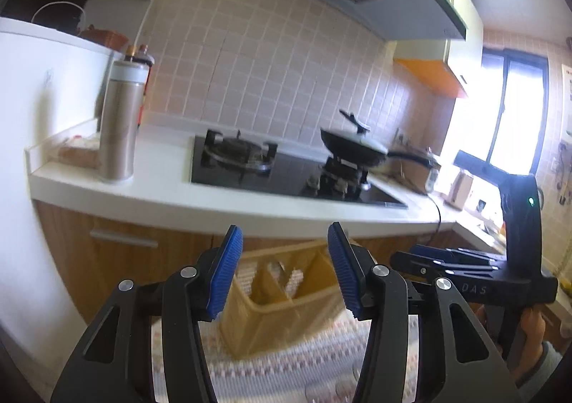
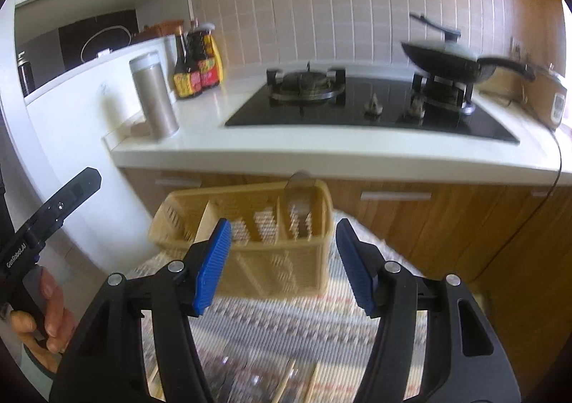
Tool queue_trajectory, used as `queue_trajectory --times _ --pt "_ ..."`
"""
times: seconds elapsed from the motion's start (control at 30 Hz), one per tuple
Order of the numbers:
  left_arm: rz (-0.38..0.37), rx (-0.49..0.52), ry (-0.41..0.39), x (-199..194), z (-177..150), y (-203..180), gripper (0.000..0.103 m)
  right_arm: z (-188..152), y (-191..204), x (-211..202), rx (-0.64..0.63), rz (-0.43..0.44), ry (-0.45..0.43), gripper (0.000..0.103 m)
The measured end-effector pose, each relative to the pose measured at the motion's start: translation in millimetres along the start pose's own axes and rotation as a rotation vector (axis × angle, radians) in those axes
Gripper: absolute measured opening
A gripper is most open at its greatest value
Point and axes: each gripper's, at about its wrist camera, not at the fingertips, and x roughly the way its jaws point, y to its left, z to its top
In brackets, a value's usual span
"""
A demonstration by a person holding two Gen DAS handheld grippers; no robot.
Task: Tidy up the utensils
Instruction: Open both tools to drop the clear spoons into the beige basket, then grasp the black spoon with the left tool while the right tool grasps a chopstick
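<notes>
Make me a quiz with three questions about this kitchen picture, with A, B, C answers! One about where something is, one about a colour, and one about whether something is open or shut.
1. Where does the black frying pan sit?
A. on the stove's right burner
B. in the basket
C. on the patterned mat

2. What colour is the slotted plastic utensil basket?
A. red
B. pale yellow
C. green

3. How do the fingers of the right gripper stand?
A. shut on a spoon
B. shut on nothing
C. open, holding nothing

Answers:
1 A, the pan rests on the black stove at its right burner.
2 B, its walls are pale yellow.
3 C, the blue pads stand apart with only the basket and mat seen beyond them.
</notes>
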Motion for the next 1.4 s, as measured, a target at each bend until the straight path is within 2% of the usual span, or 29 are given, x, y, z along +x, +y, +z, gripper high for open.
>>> queue_trajectory --times 0.2,0.4,0.53,0.67,0.73,0.93,1.03,1.17,1.4 --pt "0.01 0.012 0.208 -6.3 -24.4 -3.3 0.051 -25.4 4.7 -1.0 -0.009 0.01 0.152 0.057" --pt "-0.017 -0.042 0.492 -4.3 -75.4 3.7 0.048 -60.9 0.4 9.1 0.001 0.015 0.298 0.057" --pt "-0.083 -0.05 0.68 -3.6 -118.6 -0.4 0.039 -85.5 -4.3 22.4 0.03 0.044 0.396 0.05" --pt "-0.091 -0.026 0.81 -1.8 -152.6 -11.1 0.029 -107.4 -6.7 34.2 0.051 0.057 0.482 0.041" --pt "-0.089 -0.02 0.847 1.5 -162.8 -14.0 0.027 -114.3 -8.1 37.8 0.063 0.064 0.512 0.037" --pt "-0.05 0.01 0.895 10.1 -177.4 -20.7 0.024 -126.1 -15.3 39.4 0.083 0.068 0.543 0.037" --pt "-0.001 0.035 0.892 15.0 -180.3 -22.5 0.024 -128.6 -19.7 38.7 0.09 0.068 0.546 0.036" --pt "0.02 0.052 0.894 21.7 -180.8 -25.0 0.023 -130.8 -26.6 39.4 0.117 0.086 0.562 0.036" --pt "0.066 0.128 0.872 47.7 -179.9 -44.6 0.024 -131.7 -23.4 51.7 0.148 0.129 0.606 0.026"
